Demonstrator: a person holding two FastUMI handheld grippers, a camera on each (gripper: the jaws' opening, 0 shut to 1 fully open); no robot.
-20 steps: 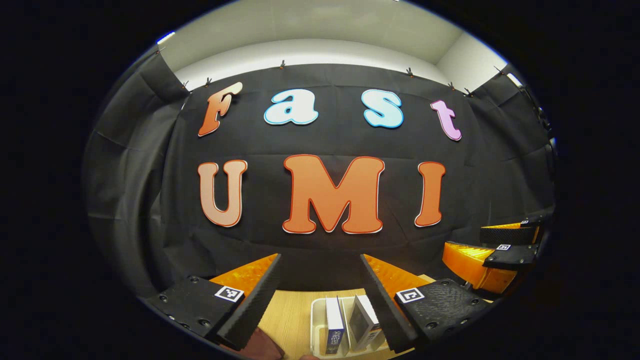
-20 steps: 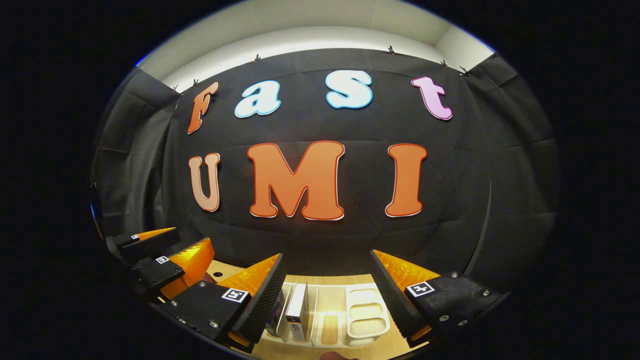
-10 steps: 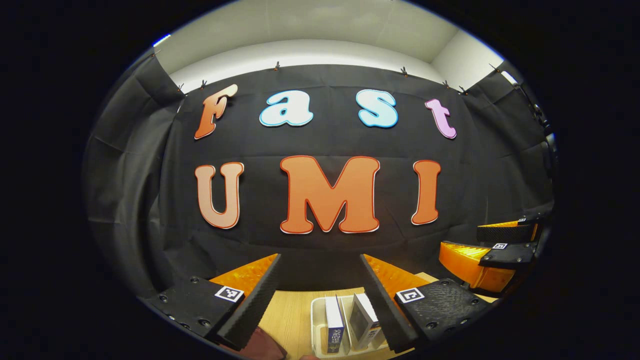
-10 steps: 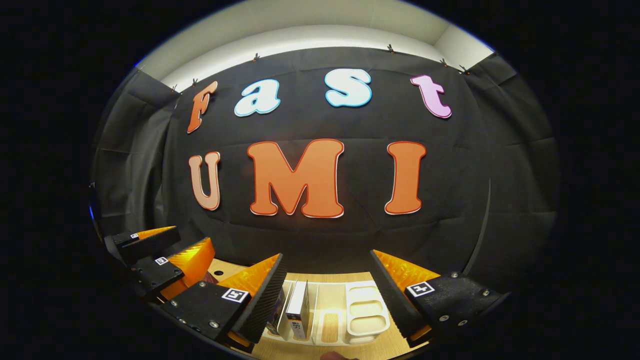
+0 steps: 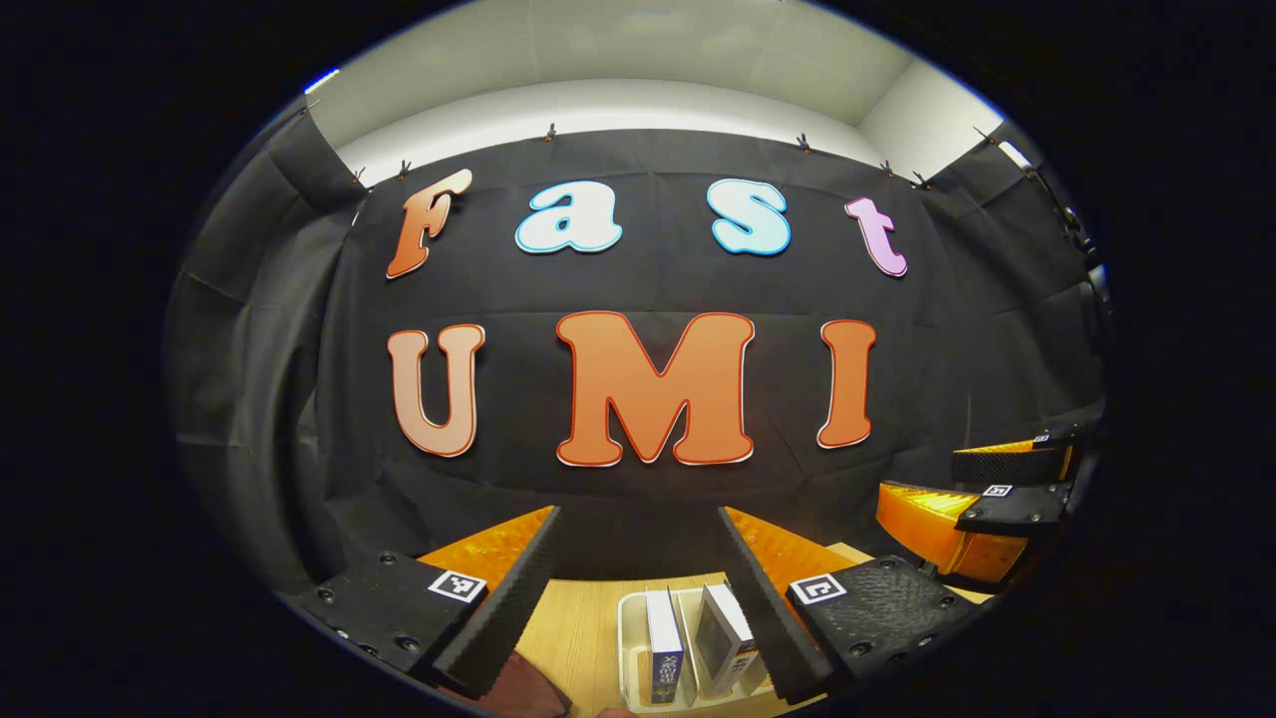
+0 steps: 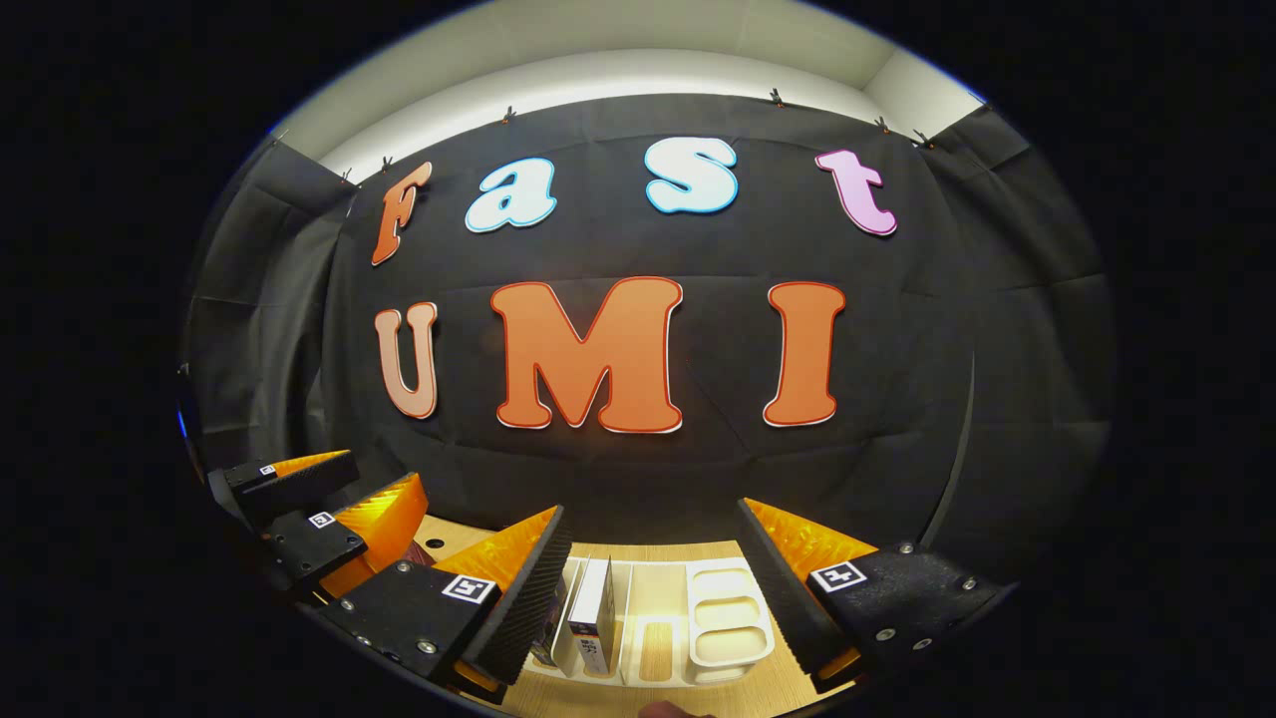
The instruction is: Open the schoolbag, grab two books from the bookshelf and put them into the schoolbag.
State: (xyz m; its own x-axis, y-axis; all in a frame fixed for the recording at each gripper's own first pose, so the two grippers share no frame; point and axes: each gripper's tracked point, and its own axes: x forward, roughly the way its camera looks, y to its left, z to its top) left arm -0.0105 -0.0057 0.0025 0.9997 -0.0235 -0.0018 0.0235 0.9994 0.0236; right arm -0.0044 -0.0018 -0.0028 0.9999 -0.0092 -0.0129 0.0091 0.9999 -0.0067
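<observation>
My left gripper (image 5: 639,519) is open and holds nothing, raised above the wooden table (image 5: 583,623). Below its fingers stands a white bookshelf rack (image 5: 630,638) with two upright books: a blue-spined book (image 5: 664,648) and a grey-covered book (image 5: 722,636). A dark red piece of the schoolbag (image 5: 520,690) shows at the bottom edge. My right gripper (image 6: 650,514) is open and empty too, above the same rack (image 6: 733,623), where a white book (image 6: 594,610) stands in the left slots. Each gripper appears beside the other: the right gripper (image 5: 922,481) and the left gripper (image 6: 384,484).
The black cloth wall rises close behind the table's far edge. The rack's right-hand slots (image 6: 653,648) hold no books. A small hole (image 6: 436,544) marks the tabletop near the left gripper.
Both views have drifted very slightly to the left. The grippers stay open, and the books and rack have not moved.
</observation>
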